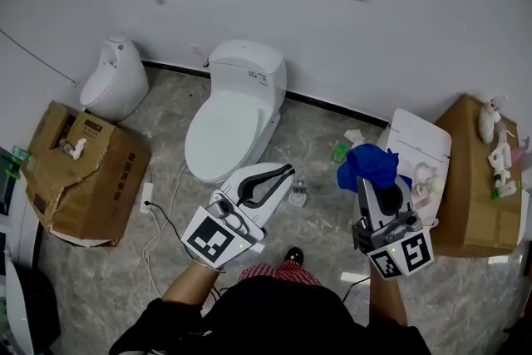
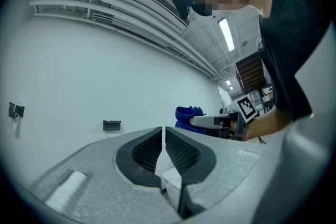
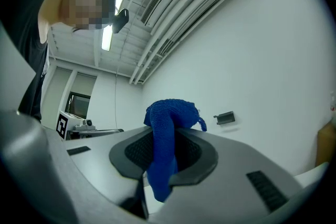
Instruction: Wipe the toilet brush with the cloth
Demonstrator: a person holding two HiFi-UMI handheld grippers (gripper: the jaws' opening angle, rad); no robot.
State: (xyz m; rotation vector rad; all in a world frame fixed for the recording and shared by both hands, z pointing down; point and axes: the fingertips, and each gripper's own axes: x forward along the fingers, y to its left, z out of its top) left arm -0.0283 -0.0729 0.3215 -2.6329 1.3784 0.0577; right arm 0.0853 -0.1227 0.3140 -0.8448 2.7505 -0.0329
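Right gripper (image 1: 370,183) clamps blue cloth (image 1: 368,163), bunched past the jaws as a wiping pad; left gripper (image 1: 286,174) shut, empty, likely free for the brush

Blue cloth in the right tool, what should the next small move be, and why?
Probably open the left tool and lower it toward the small pale object beside the base of the toilet, which may be the brush. The left tool is shut and empty, while the right tool grips the blue cloth, so there is nothing in hand to wipe.
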